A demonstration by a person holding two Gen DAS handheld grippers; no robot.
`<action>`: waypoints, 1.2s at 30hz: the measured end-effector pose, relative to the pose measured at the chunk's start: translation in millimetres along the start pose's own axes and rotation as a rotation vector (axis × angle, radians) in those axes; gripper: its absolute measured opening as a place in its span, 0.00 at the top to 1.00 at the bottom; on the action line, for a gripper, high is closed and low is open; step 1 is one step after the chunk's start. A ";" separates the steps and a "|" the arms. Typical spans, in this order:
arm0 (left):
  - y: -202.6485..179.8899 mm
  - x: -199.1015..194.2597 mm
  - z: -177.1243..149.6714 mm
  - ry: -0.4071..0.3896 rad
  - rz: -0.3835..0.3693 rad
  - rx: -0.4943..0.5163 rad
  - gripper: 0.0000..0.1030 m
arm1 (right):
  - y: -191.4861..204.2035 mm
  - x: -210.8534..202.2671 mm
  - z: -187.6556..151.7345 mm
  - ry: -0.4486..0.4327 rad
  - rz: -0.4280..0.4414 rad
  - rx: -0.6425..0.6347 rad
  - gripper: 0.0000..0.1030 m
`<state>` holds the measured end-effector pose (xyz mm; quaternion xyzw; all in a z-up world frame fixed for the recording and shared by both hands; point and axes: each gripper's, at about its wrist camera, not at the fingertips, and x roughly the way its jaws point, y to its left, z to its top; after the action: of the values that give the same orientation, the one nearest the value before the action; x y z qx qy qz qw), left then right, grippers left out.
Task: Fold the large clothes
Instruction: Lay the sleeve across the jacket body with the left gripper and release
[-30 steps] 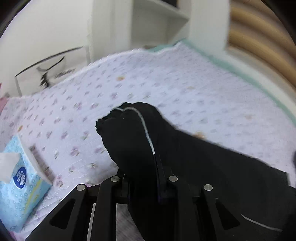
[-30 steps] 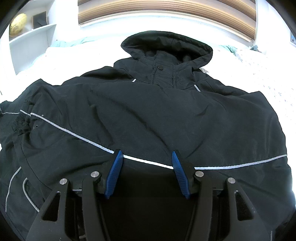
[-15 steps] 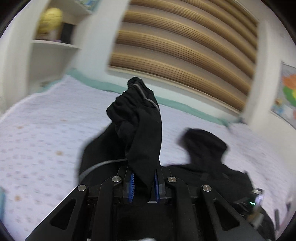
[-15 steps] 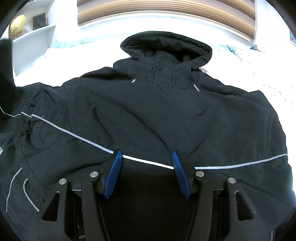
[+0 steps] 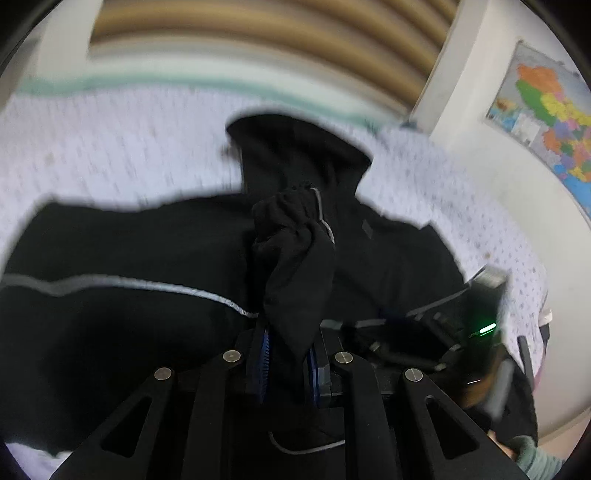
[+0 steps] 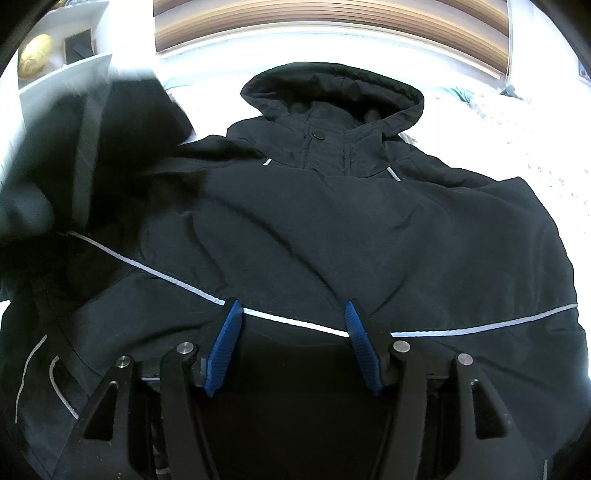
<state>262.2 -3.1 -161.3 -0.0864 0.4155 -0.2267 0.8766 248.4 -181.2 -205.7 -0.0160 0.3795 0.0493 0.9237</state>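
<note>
A black hooded jacket (image 6: 332, 229) with thin reflective piping lies spread front-up on the bed, hood (image 6: 332, 88) at the far end. It also shows in the left wrist view (image 5: 129, 258). My left gripper (image 5: 290, 354) is shut on the jacket's sleeve cuff (image 5: 295, 251) and holds it raised over the jacket's body. That raised sleeve (image 6: 110, 140) shows blurred at the left of the right wrist view. My right gripper (image 6: 293, 332) is open, resting low over the jacket's lower front, with nothing between its blue pads (image 6: 225, 339).
The bed (image 5: 110, 147) has a pale floral cover. The other hand-held gripper (image 5: 461, 332) with a green light is at the right of the left wrist view. A wall map (image 5: 546, 122) hangs right; shelves (image 6: 55, 62) stand left; slatted headboard (image 6: 332, 18) behind.
My left gripper has lifted the sleeve off the bed at the left and swung it right, over the jacket's body. The right gripper has stayed still and open.
</note>
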 end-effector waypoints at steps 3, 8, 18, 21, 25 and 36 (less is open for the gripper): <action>8.2 23.3 -12.8 0.048 -0.056 -0.028 0.70 | -0.3 0.2 -0.4 -0.002 0.008 0.002 0.37; 10.7 22.9 -22.8 0.025 -0.192 -0.033 0.43 | 0.5 0.6 -0.9 0.001 0.016 -0.001 0.31; -6.6 -20.1 -33.8 -0.048 -0.169 0.013 0.43 | -4.9 -39.2 -15.7 0.018 0.113 0.053 0.21; 2.4 -51.7 -37.9 -0.114 -0.210 -0.049 0.43 | 0.5 -57.4 -14.8 0.024 0.213 0.056 0.21; 16.7 -79.8 -42.5 -0.154 -0.138 -0.096 0.43 | 25.8 -62.3 0.8 0.057 0.310 0.046 0.20; 44.1 -127.6 -54.5 -0.197 0.092 -0.083 0.43 | 40.5 -32.4 31.6 0.081 0.364 0.205 0.69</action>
<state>164.3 97.8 -123.3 -0.1251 0.3401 -0.1592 0.9184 243.4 -141.4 -160.1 0.1448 0.4162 0.1758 0.8803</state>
